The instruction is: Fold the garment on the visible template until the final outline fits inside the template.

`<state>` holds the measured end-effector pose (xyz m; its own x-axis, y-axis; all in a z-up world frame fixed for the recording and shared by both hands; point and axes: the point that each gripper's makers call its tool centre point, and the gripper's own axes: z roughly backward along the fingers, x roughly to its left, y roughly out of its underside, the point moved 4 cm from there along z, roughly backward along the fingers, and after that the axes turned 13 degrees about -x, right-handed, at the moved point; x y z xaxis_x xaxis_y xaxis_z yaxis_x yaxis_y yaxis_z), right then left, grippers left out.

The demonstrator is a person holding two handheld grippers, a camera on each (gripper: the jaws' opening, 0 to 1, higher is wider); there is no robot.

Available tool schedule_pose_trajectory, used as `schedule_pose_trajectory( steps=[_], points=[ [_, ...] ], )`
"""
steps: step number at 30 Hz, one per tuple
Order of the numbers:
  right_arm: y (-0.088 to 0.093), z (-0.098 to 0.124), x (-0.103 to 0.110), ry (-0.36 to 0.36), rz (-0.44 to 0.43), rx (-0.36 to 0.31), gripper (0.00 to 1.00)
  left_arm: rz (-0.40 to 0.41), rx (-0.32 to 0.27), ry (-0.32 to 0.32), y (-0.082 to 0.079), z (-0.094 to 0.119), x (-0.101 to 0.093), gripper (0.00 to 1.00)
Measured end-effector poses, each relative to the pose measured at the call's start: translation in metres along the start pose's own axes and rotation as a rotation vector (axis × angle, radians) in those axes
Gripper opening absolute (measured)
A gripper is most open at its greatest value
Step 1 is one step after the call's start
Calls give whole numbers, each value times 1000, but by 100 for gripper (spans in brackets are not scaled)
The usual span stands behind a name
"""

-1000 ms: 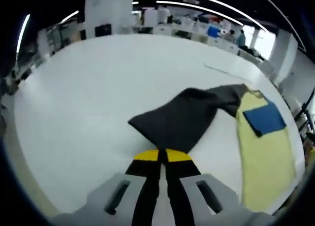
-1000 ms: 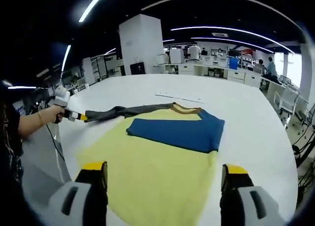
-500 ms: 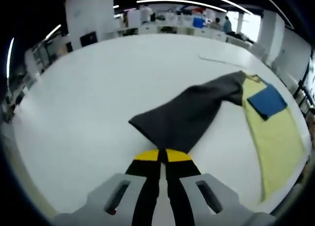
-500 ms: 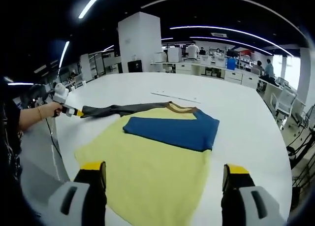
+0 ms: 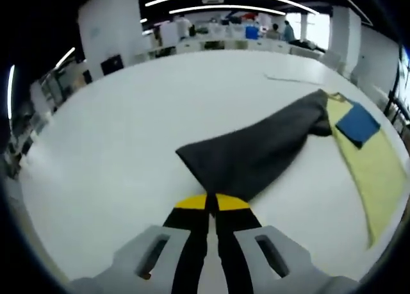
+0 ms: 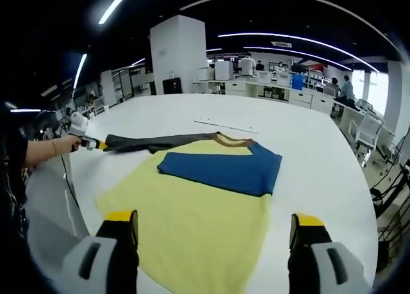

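A garment with a yellow body [image 6: 192,223], a blue part [image 6: 221,168] folded over it and a dark grey sleeve [image 6: 154,141] lies on the white table [image 6: 307,147]. My left gripper [image 5: 212,203] is shut on the end of the grey sleeve [image 5: 256,156], which stretches away toward the yellow body [image 5: 378,172] and blue part [image 5: 357,123]. In the right gripper view the left gripper [image 6: 96,144] is at the far left, held by a hand. My right gripper [image 6: 214,233] hangs open over the yellow body's near edge, nothing between its fingers.
A thin strip [image 6: 224,125] lies on the table beyond the garment. A white pillar [image 6: 178,57], desks and people stand at the back of the room. A person's arm [image 6: 38,153] reaches in from the left. Chairs [image 6: 365,130] stand at the right table edge.
The left gripper has drawn the grey sleeve outward, farther from the garment body, so the sleeve lies longer and straighter. The right gripper has stayed open over the yellow body.
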<state>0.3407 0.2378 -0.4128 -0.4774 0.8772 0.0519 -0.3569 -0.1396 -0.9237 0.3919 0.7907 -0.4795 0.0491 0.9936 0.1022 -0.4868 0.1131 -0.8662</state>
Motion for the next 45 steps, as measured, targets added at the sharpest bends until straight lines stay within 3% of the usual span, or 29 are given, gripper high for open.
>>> schedule_pose_trajectory(
  steps=[8,15,18,24,31,36,40,45],
  points=[
    [2,1,2,6,-7,10,99,-37,-23,-9,-11,-10,11,0],
    [2,1,4,6,-11,17,99,-125,-28,1,-17,-22,16,0],
    [1,0,5,4,-12,17,99,-139,-47,-8,-21,-27,19,0],
    [-2,1,5,4,-2,18,99,-142,-32,-32,-20,-37,28,0],
    [-3,0,4,11,-4,16,99,-82,-32,-42,-19,-34,28,1],
    [-1,-2,8,2,-6,22,99,2,-48,-42,-19,-29,25,14],
    [-2,-3,9,-5,-8,18,99,79,-26,-69,-13,-25,25,21],
    [-3,-3,9,-7,-7,16,99,168,-2,-124,-2,-23,26,21]
  ],
)
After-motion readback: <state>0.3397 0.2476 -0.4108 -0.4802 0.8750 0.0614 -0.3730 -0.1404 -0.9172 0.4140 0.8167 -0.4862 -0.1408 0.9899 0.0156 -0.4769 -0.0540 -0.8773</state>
